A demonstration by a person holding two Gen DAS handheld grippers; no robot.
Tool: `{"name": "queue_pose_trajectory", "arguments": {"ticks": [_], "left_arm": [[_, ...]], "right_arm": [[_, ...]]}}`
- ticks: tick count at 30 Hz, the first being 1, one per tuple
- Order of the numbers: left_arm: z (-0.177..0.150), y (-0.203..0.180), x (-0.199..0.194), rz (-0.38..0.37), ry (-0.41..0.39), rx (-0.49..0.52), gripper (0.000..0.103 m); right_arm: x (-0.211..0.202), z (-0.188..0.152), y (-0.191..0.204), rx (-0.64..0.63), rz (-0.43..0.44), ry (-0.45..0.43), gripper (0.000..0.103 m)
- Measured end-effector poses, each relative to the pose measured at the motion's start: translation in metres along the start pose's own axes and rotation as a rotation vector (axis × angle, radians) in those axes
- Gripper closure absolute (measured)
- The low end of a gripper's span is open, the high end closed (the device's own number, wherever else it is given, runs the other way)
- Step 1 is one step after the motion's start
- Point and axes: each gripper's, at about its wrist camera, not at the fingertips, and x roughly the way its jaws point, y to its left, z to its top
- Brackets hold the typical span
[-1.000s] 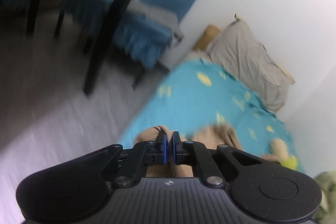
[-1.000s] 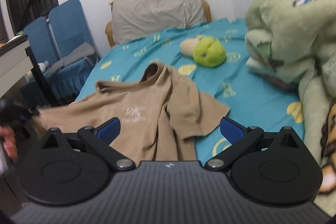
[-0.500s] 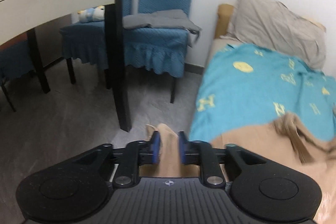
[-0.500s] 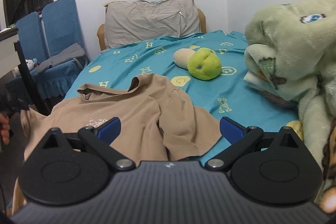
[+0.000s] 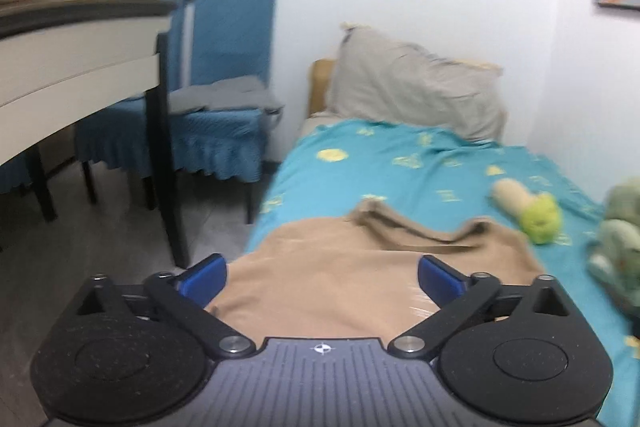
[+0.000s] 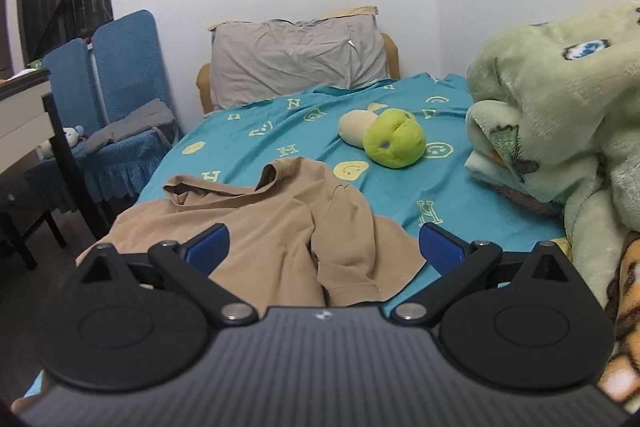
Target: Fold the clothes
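The left gripper (image 5: 322, 277) has its blue-padded jaws spread wide and holding nothing above the near part of the rumpled tan cotton shirt (image 5: 340, 267), and the right gripper (image 6: 324, 247) hangs likewise with jaws spread and bare over the same garment. The shirt lies crumpled at the bed's near left edge on the teal patterned bedsheet (image 6: 400, 195), collar toward the headboard. Beyond it rest a green-and-cream plush toy (image 6: 384, 139) and a grey pillow (image 6: 296, 59), a heaped pale green fleece blanket (image 6: 560, 99) crowds the right edge, and blue-covered chairs (image 5: 224, 99) stand beside the bed.
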Motion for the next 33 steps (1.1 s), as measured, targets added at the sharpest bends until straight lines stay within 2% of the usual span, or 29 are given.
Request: {"name": "queue_pose_trajectory", "arguments": {"ticks": [5,10,13,21,23,25,27,33], "left_arm": [[-0.031,-0.034,-0.051,-0.104,-0.064,0.046,0.000],[-0.075,-0.041,-0.042,-0.184,-0.067,0.091,0.000],[-0.085,-0.044,-0.027,-0.149,-0.010,0.082,0.000],[-0.099,-0.045,-0.016,-0.155,0.001,0.065,0.000],[-0.100,-0.043,-0.013,-0.149,-0.001,0.069,0.000],[-0.100,-0.043,-0.011,-0.145,-0.002,0.065,0.000],[-0.099,-0.041,-0.011,-0.135,-0.005,0.054,0.000],[-0.095,-0.032,-0.013,-0.099,-0.016,0.000,0.000]], "right_arm": [[-0.014,-0.002,0.001,0.003,0.032,-0.001,0.000],[-0.014,-0.005,0.004,-0.004,0.038,0.002,0.000],[-0.009,-0.006,0.007,-0.018,0.041,0.008,0.001],[0.003,-0.012,0.014,-0.050,0.039,0.040,0.004],[0.005,-0.013,0.014,-0.046,0.038,0.044,0.008],[0.006,-0.013,0.013,-0.043,0.036,0.051,0.018],[0.007,-0.012,0.009,-0.018,0.035,0.059,0.022],[0.029,-0.001,-0.028,0.141,0.000,0.103,0.022]]}}
